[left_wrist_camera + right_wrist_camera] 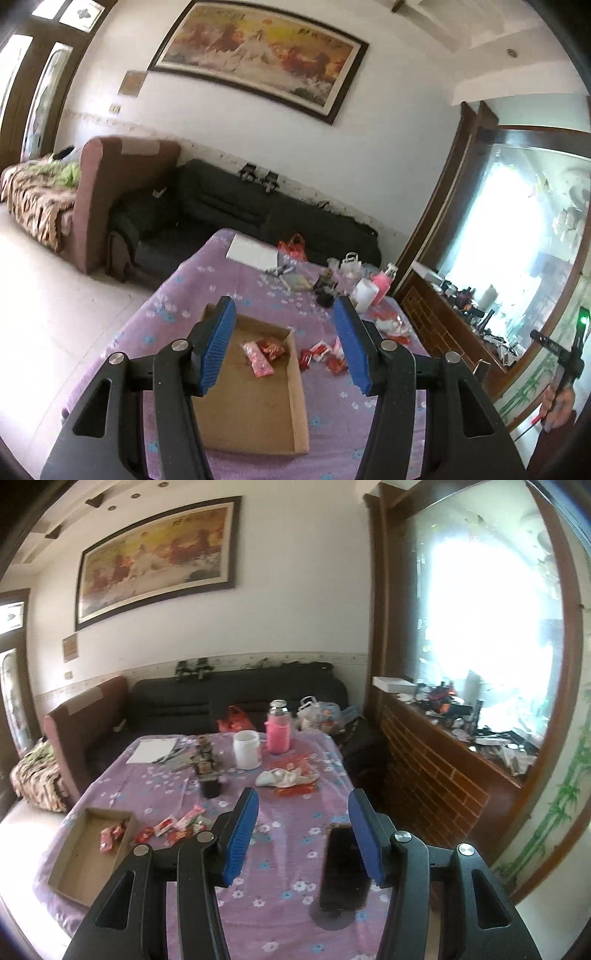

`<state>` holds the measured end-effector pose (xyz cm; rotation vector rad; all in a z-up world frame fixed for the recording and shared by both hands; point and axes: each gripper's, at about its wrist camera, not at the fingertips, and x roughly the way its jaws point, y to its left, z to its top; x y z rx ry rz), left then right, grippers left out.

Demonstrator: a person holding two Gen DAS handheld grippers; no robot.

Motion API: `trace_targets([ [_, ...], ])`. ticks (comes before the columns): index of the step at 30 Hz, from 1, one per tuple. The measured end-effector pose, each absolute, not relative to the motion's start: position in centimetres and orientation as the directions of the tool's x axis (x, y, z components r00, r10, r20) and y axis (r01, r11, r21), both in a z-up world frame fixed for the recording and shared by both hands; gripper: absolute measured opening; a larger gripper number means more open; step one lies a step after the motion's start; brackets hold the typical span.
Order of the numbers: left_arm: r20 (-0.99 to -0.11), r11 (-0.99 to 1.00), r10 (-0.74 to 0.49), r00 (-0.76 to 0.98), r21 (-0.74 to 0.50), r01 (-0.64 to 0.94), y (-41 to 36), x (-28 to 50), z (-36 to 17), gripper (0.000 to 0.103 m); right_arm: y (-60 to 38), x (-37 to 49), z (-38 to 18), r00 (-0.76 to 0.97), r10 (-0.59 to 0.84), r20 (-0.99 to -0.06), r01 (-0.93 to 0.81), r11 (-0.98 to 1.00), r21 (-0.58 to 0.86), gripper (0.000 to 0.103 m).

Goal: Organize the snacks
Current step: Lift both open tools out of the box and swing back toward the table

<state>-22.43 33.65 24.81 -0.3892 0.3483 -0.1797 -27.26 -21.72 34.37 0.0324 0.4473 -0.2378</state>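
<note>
A shallow cardboard box (255, 413) lies on the purple flowered tablecloth and also shows in the right wrist view (79, 864). Two red and pink snack packets (264, 355) lie inside it (110, 836). Several red snack packets (325, 356) lie loose on the cloth just right of the box (173, 825). My left gripper (286, 345) is open and empty, raised above the box and the loose packets. My right gripper (303, 836) is open and empty, above the cloth to the right of the packets.
A black phone on a stand (345, 867) is by my right finger. A white jar (246, 749), a pink bottle (277, 731), a crumpled cloth (286, 777), a dark cup (211, 786) and papers (151, 749) sit further back. A black sofa (236, 698) stands behind the table.
</note>
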Motion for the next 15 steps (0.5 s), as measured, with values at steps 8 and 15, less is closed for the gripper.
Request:
trace_targets([
  [8, -0.045, 0.959, -0.017, 0.999, -0.284, 0.004, 39.3, -32.3, 35.8, 0.054, -23.9, -31.4, 47.4, 0.915, -0.254, -0.315, 0.277, 0.960, 0.029, 0.060],
  [15, -0.055, 0.917, 0.390, 0.919, -0.074, -0.393, 42.7, -33.2, 45.1, 0.074, -20.3, -31.3, 57.8, 0.900, -0.314, -0.304, 0.290, 0.949, -0.123, 0.074],
])
